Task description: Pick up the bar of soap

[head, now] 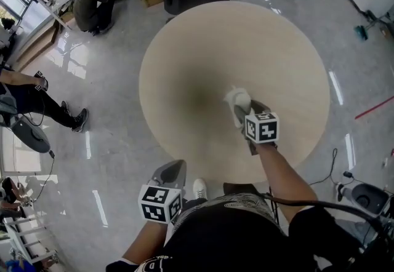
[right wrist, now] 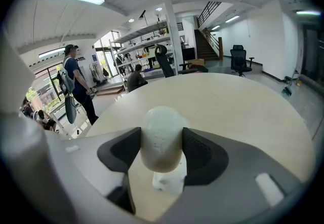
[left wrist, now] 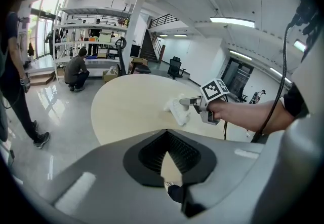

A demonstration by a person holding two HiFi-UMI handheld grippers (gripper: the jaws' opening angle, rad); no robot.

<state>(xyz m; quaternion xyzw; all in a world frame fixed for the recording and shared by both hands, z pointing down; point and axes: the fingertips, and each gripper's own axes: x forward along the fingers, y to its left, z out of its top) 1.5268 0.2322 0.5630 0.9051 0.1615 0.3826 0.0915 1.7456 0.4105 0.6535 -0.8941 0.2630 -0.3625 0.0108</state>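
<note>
Gripping the bar of soap point(right wrist: 161, 126) right now: pale, rounded, stood on end between the dark pads of the right claw point(right wrist: 161, 141). Jaws about half open and pressed onto both its sides, soap filling the gap. Sitting low over the round table point(right wrist: 243, 111), toward the near-right part of the top per head view. Small white bit point(right wrist: 169, 183) directly under the soap, poss. a wrapper or dish; can't tell which, nor whether the soap touches it. Left claw point(left wrist: 166, 134) held back off the table edge near the person's body, tips closed together, nothing in it.

Step, by my read: grasp made, lift not yet clearly done. Next move prob. calls for a straight pull up, keeping squeeze steady and wrist level. Smooth, curved bar, so could slip or twist in the pads.
</note>
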